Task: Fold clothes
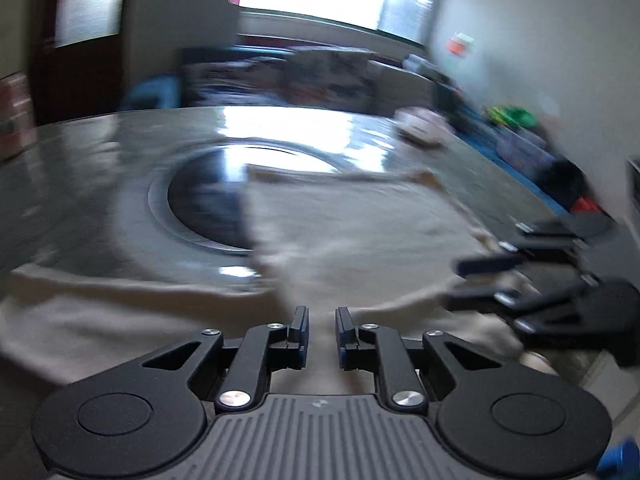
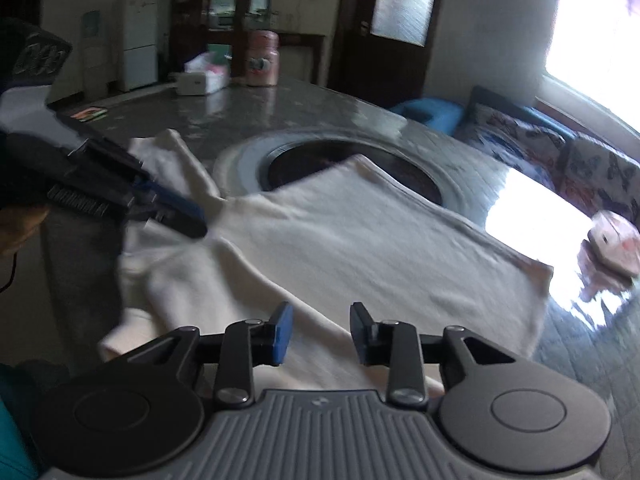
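**Cream top spread flat on the marble table, both grippers empty**

A cream-white knitted long-sleeved top (image 2: 360, 240) is laid flat on the grey glossy marble-look round table (image 2: 280, 104). In the right wrist view its long axis is seen running from the near left to the far right, with a straight edge ending at the far right and one sleeve (image 2: 176, 160) thrown out toward the far left. Part of the cloth is draped over the dark round recess with a grey ring (image 2: 304, 156) in the middle of the table.

The right gripper (image 2: 320, 332) is held just above the near part of the top, blue-padded jaws moderately apart, nothing between them. The left gripper (image 1: 322, 330) is seen over the cloth too, jaws parted by a narrow gap, nothing clamped; in the right wrist view it sits beside the sleeve area, but touch can't be told through the blur.

Farther off, a pink cylindrical container (image 2: 262, 58) and a white tissue box (image 2: 202, 76) are stood on the far side of the table. A small pink-and-white object (image 2: 614, 244) is rested near the right edge.
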